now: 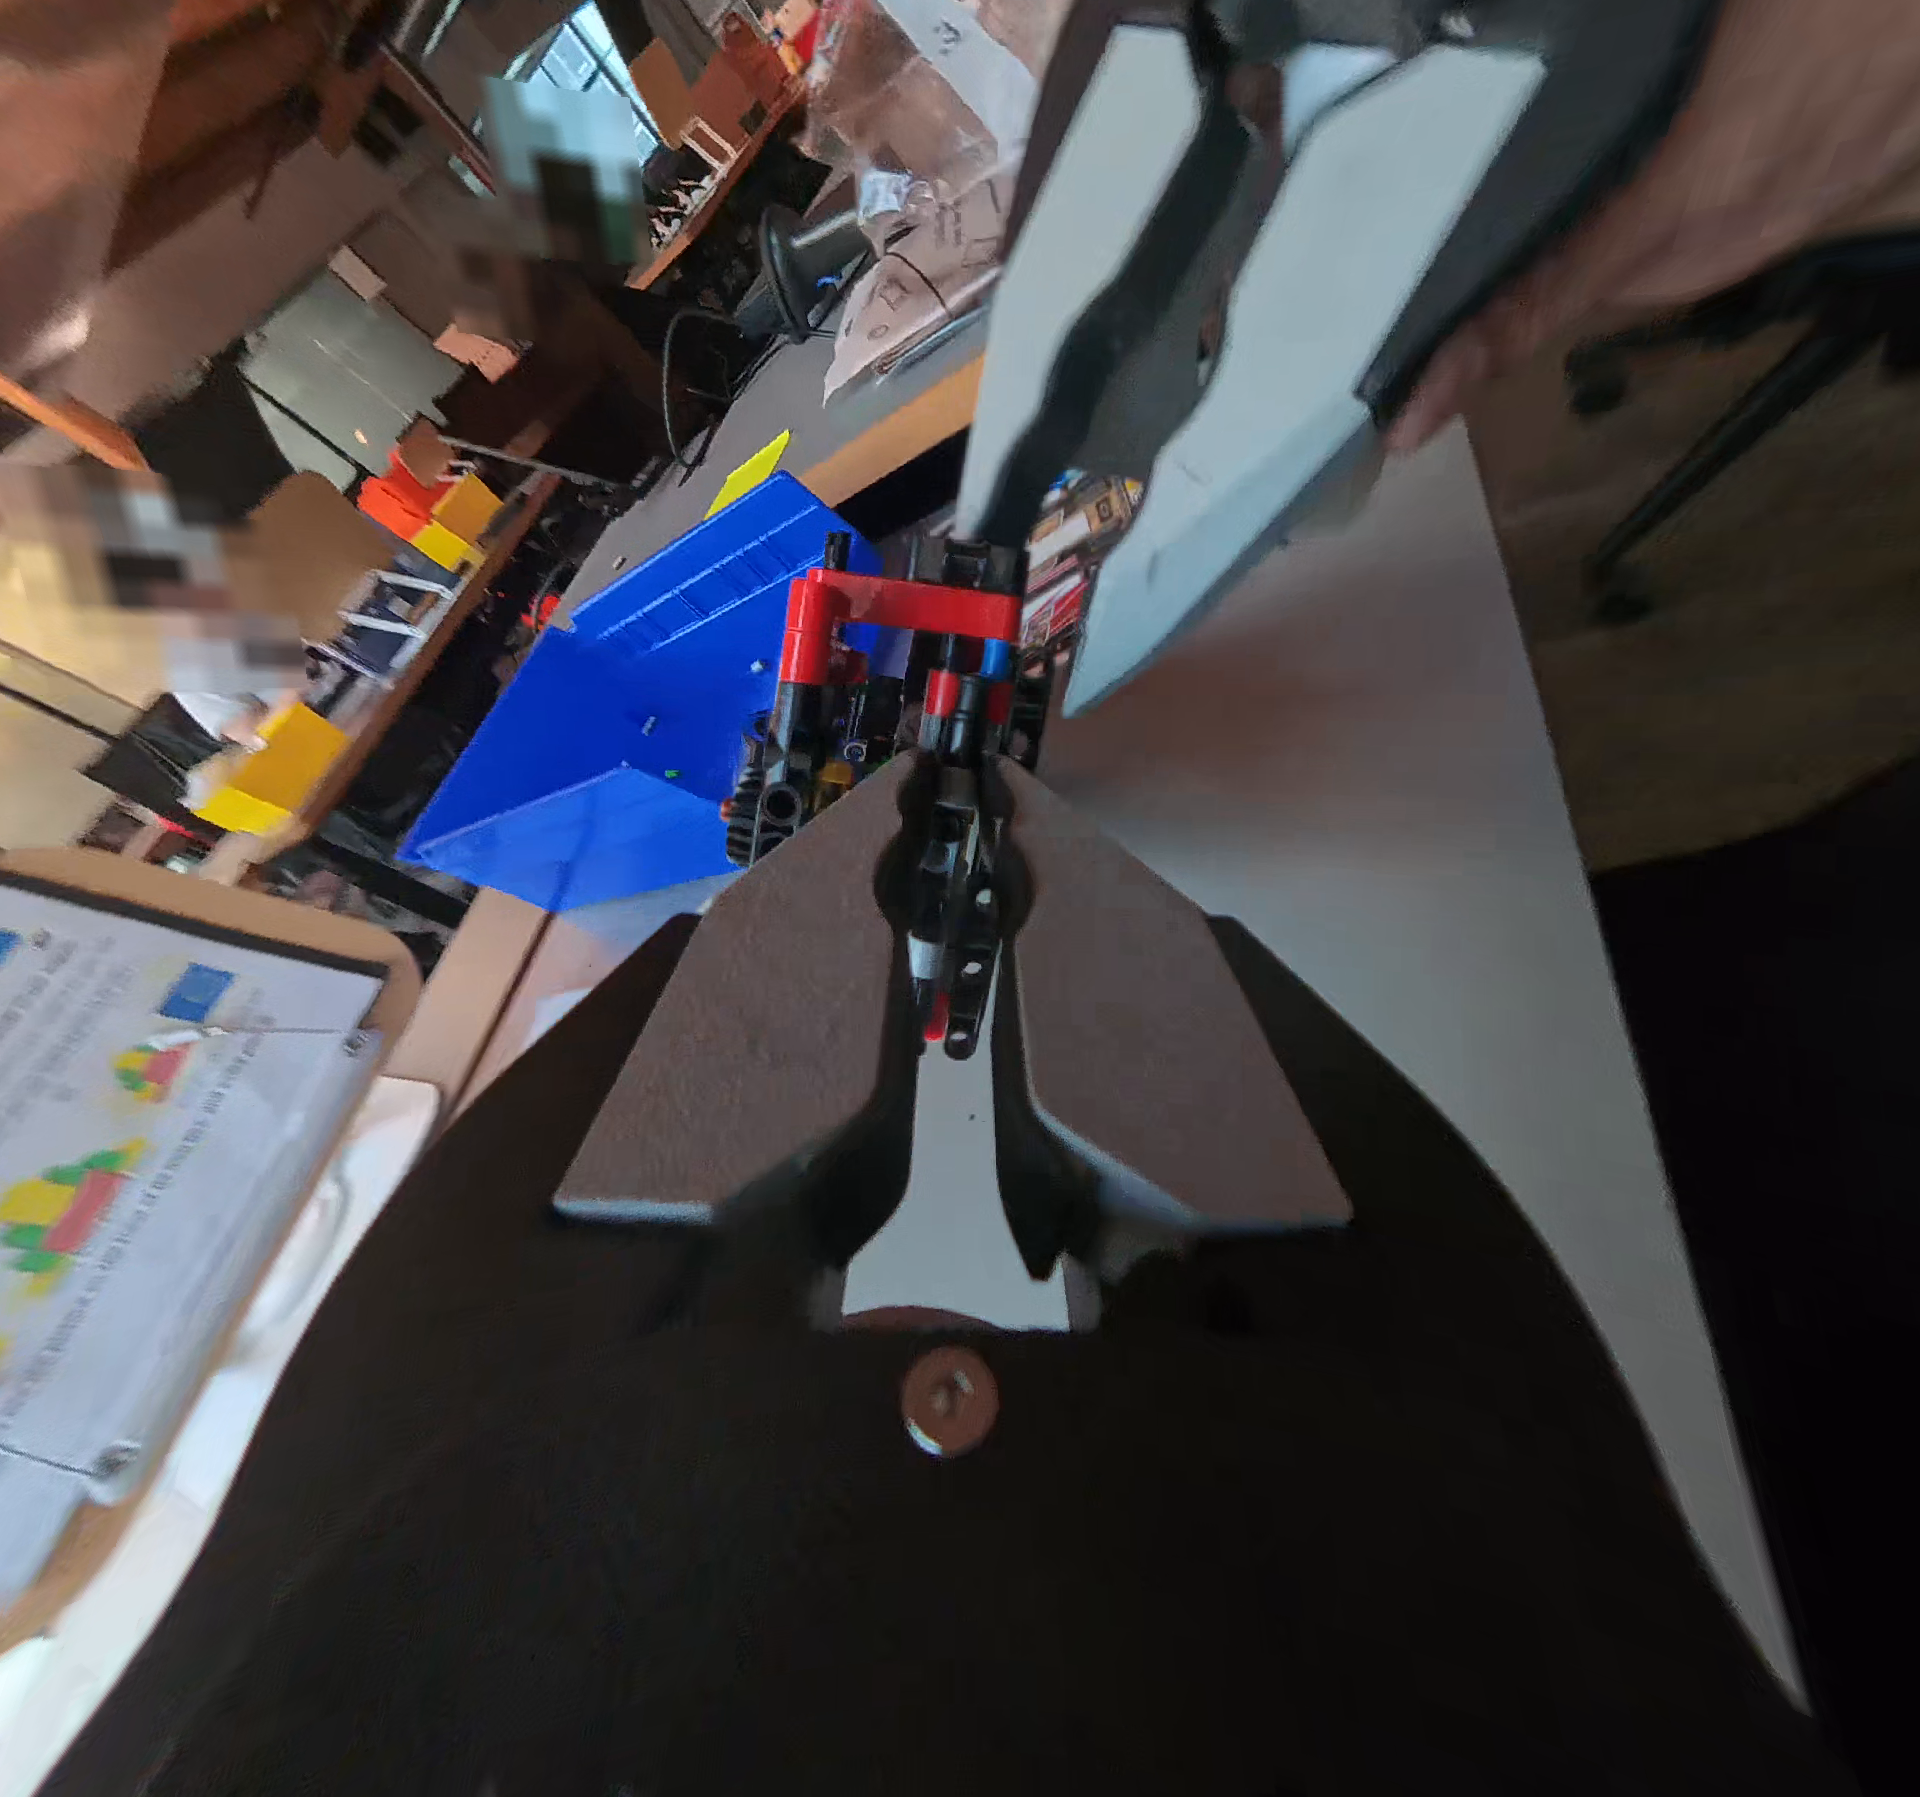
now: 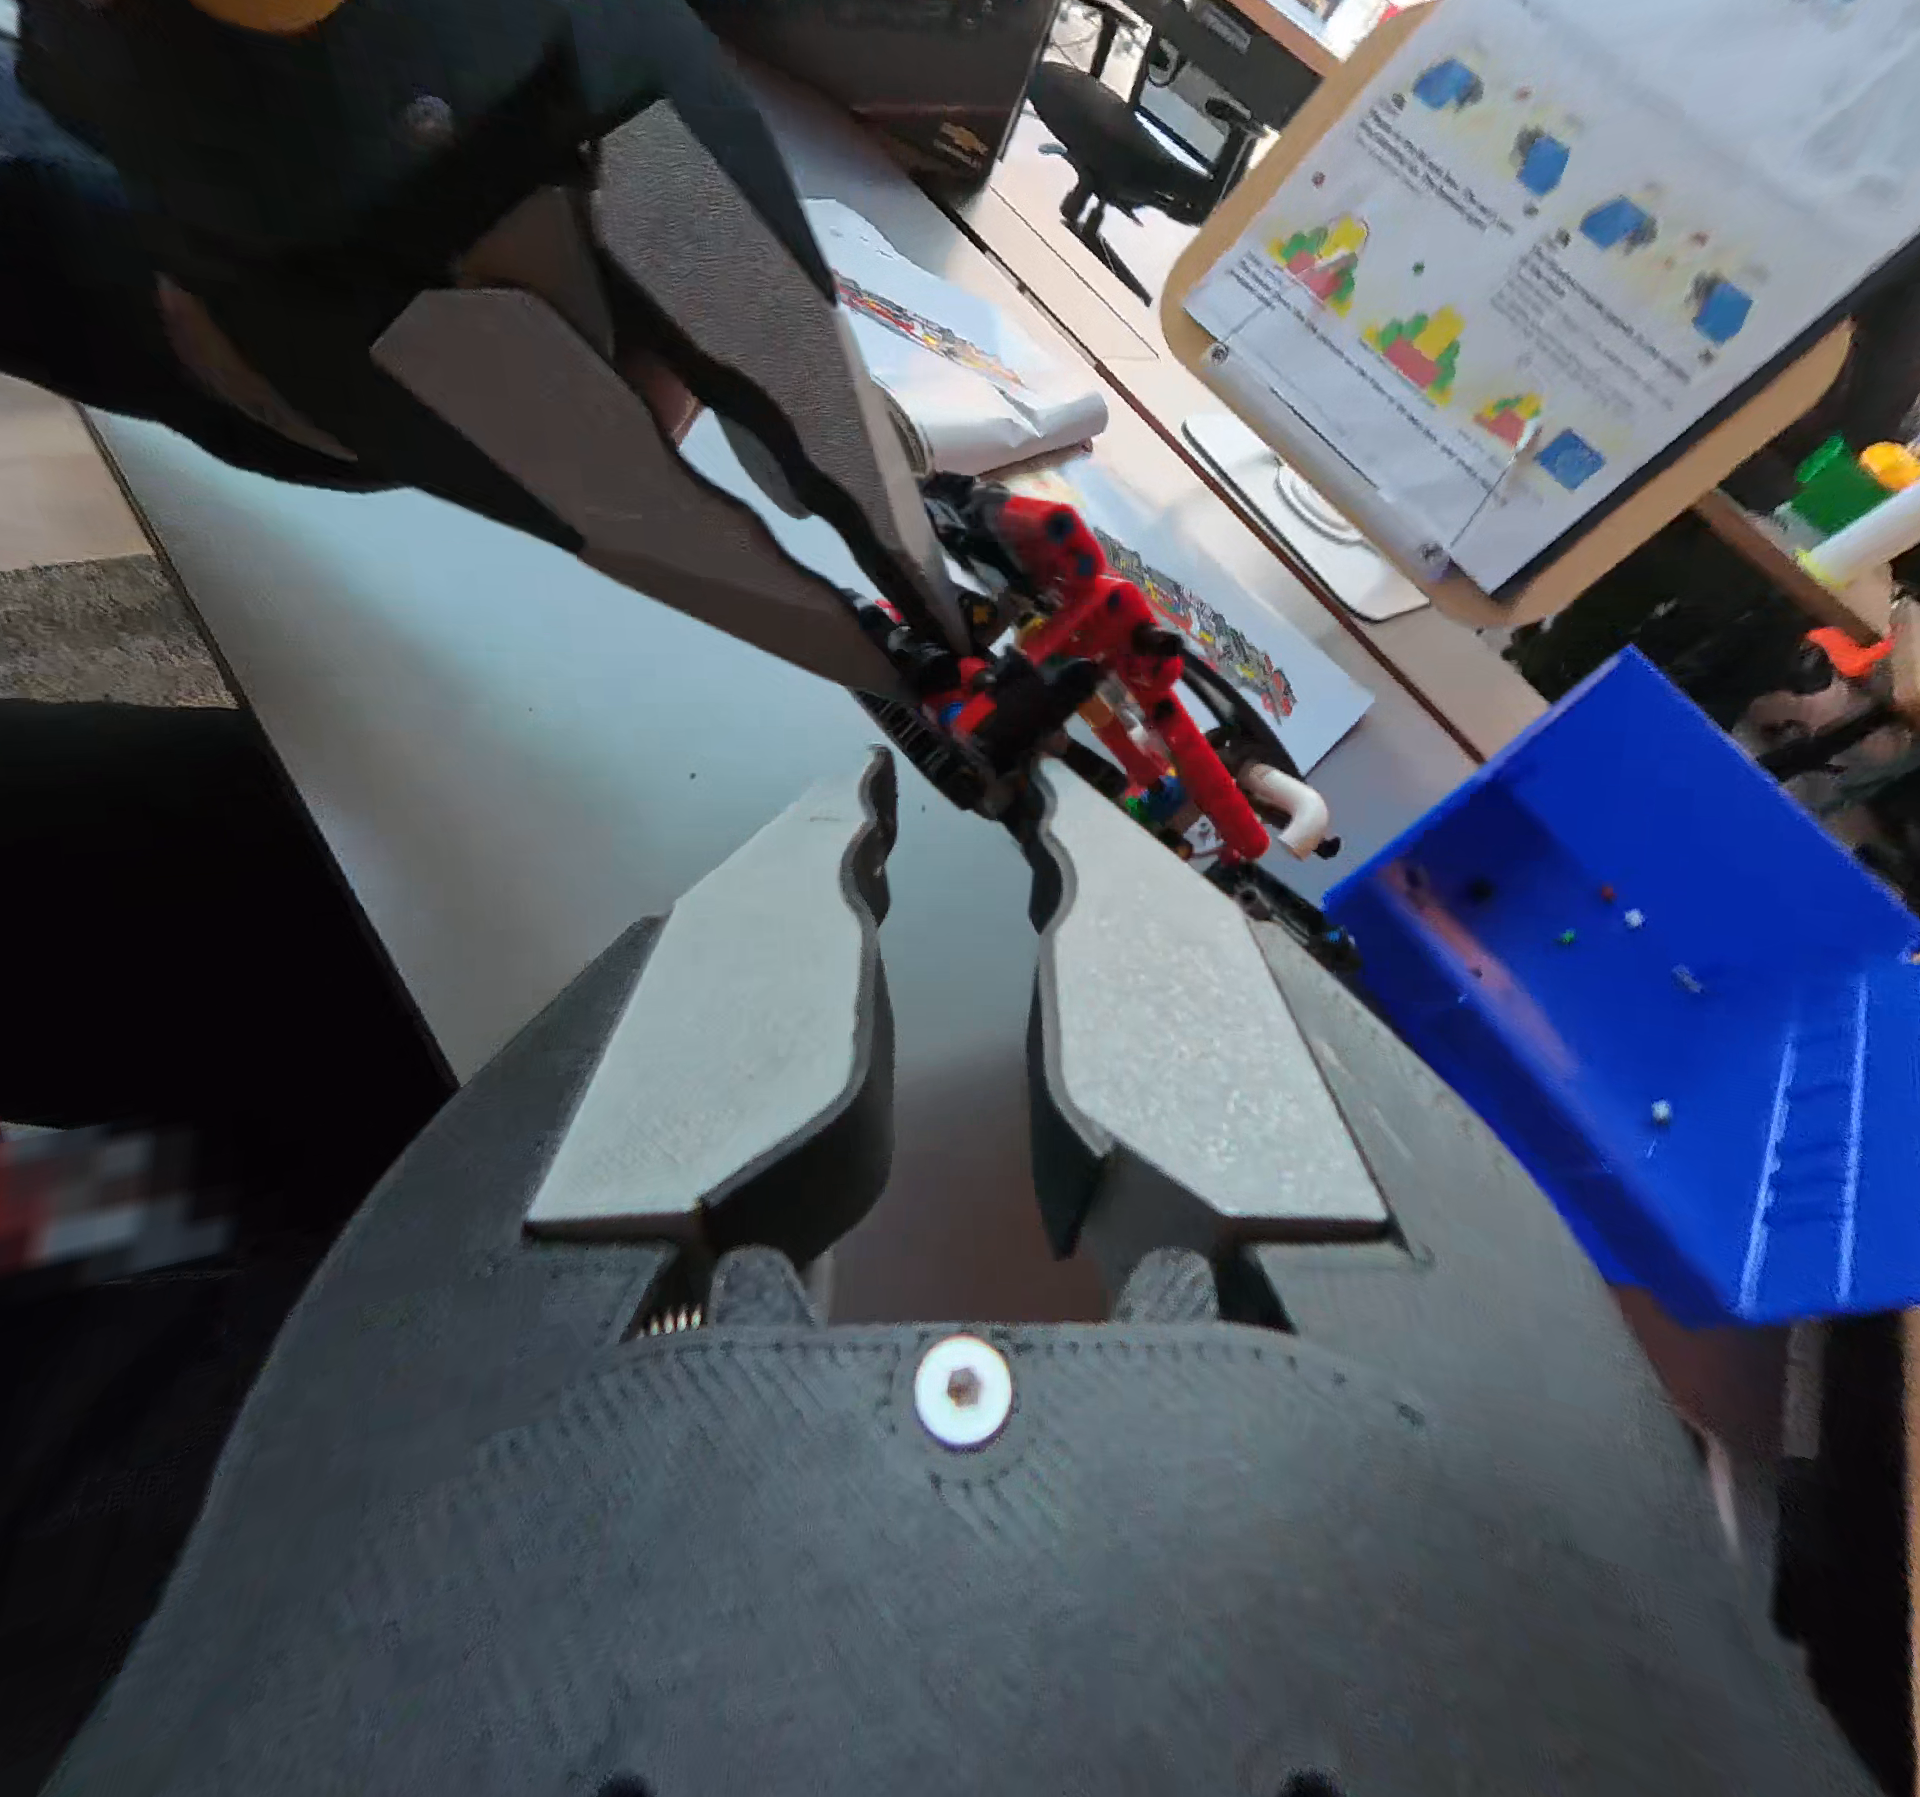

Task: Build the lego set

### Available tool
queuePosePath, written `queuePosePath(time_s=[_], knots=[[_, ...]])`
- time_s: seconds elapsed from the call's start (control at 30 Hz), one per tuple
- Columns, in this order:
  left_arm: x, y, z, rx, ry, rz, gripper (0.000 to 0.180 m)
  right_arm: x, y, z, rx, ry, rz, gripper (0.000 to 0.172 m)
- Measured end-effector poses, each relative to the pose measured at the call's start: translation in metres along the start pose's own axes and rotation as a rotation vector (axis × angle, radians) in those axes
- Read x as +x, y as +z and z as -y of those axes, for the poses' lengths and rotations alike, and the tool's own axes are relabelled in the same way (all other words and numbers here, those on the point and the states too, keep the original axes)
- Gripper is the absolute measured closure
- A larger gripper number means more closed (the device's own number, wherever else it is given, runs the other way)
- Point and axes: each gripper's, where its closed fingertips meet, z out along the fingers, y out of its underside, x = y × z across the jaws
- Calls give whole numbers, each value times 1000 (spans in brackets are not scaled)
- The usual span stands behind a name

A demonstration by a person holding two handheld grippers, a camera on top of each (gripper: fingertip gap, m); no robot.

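Toy brick assembly [image 1: 935, 698] — black beams and gears with a red angled frame and small blue pins — held above the pale desk [image 2: 540, 708]. Left gripper [image 1: 951, 781] clamped on its black beam; right gripper [image 2: 961, 791] with jaws apart, one fingertip touching the assembly's black gear end. Blue bin [image 2: 1662, 999] just beside, nearly bare but for scattered small pieces; an instruction board [image 2: 1558, 241] stands behind.
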Motion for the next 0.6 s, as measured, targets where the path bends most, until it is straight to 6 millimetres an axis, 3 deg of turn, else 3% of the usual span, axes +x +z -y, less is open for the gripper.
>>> queuePosePath(time_s=[0.2,0.27,0.4,0.6], knots=[[-20,-19,-7,51,-304,-9,175,-1,26,27,-14,-131,-31,143],[-27,-26,-15,69,-393,-8,175,-4,39,33,-16,-138,15,149],[-38,-39,-44,80,-573,-7,175,-15,71,38,-31,-107,153,150],[-42,-51,-88,33,-659,-9,175,-29,112,33,-115,-55,255,157]])
